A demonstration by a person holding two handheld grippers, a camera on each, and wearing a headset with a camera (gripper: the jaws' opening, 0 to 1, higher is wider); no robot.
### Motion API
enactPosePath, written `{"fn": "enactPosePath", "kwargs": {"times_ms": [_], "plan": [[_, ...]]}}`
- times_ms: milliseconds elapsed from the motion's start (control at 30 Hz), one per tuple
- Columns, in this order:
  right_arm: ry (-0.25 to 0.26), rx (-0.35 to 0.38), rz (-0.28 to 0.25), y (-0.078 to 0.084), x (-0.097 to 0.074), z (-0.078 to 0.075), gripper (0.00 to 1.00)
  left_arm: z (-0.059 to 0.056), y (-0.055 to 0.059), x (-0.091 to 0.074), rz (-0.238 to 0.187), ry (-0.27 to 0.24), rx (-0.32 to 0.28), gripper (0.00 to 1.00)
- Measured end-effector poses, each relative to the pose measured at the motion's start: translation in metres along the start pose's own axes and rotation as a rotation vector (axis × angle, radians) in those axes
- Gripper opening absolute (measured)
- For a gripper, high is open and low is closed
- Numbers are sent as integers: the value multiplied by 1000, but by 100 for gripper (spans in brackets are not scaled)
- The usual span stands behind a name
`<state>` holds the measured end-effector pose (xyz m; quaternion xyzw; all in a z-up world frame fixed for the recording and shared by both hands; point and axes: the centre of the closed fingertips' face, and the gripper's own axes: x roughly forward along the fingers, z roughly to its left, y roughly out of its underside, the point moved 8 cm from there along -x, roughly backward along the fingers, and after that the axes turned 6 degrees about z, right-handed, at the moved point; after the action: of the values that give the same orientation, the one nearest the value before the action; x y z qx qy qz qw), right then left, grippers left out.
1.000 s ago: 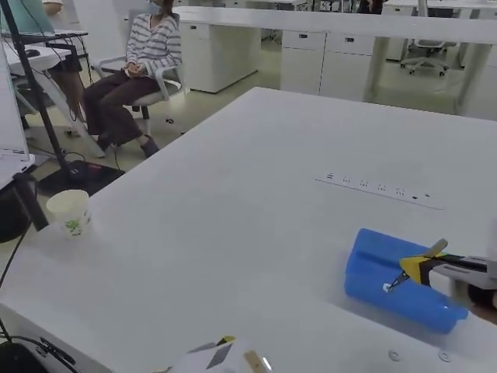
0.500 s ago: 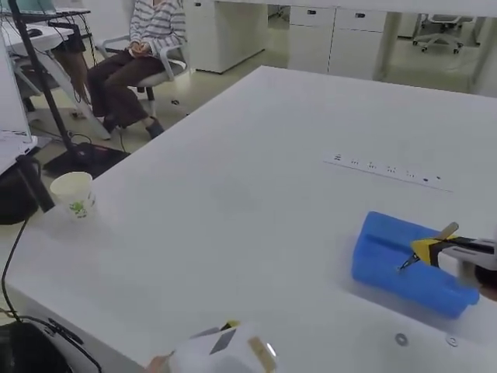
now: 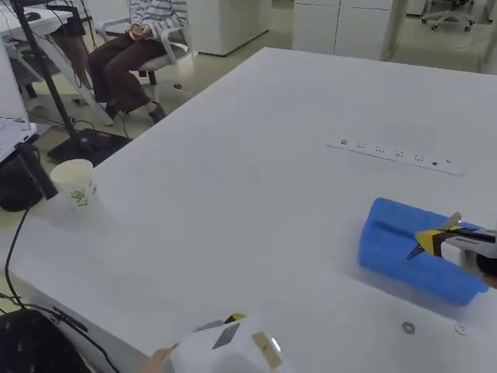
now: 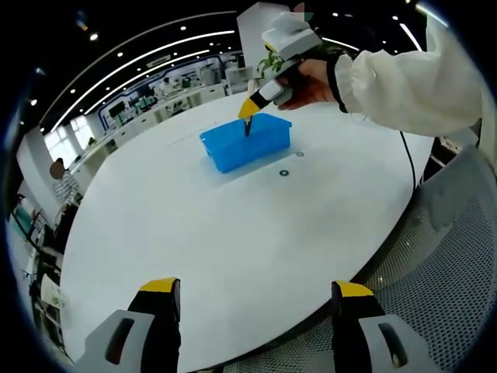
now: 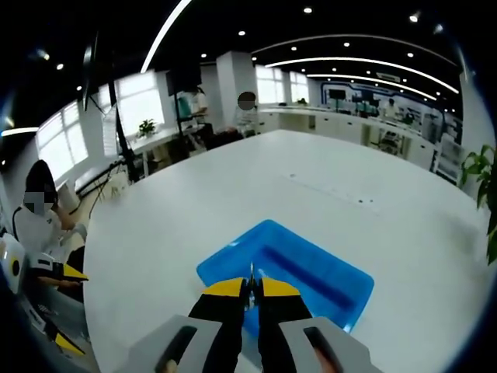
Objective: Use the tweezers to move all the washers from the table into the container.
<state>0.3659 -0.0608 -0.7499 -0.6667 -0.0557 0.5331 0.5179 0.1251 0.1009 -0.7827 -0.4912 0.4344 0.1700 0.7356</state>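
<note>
A blue container (image 3: 396, 249) stands on the white table near its right side. My right gripper (image 3: 429, 241) hovers over it, shut on thin tweezers (image 3: 414, 252) whose tips point down into the container. In the right gripper view the tweezers (image 5: 251, 273) stick out between the closed yellow fingertips (image 5: 225, 289) above the blue container (image 5: 311, 280). Two washers (image 3: 408, 328) (image 3: 460, 329) lie on the table just in front of the container. My left gripper (image 4: 256, 289) is open and holds nothing, low at the table's near edge (image 3: 247, 334). Its view shows the container (image 4: 233, 148) and both washers (image 4: 284, 172) (image 4: 300, 154).
A paper cup (image 3: 74, 183) stands near the table's left edge. A flat power strip (image 3: 396, 155) lies behind the container. A person sits on a chair (image 3: 140, 39) beyond the table, by desks and a black stand (image 3: 46, 78).
The head camera has tilted down and shifted. A small bright speck at the tweezers' tip a second ago is gone now. The right gripper stays over the container.
</note>
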Motion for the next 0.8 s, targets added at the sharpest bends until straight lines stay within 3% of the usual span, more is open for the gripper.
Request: {"fn": "enactPosePath", "kwargs": {"times_ms": [800], "plan": [[30,-13,35,9,18,-11,2,0,0,1,5,5,1,86]]}}
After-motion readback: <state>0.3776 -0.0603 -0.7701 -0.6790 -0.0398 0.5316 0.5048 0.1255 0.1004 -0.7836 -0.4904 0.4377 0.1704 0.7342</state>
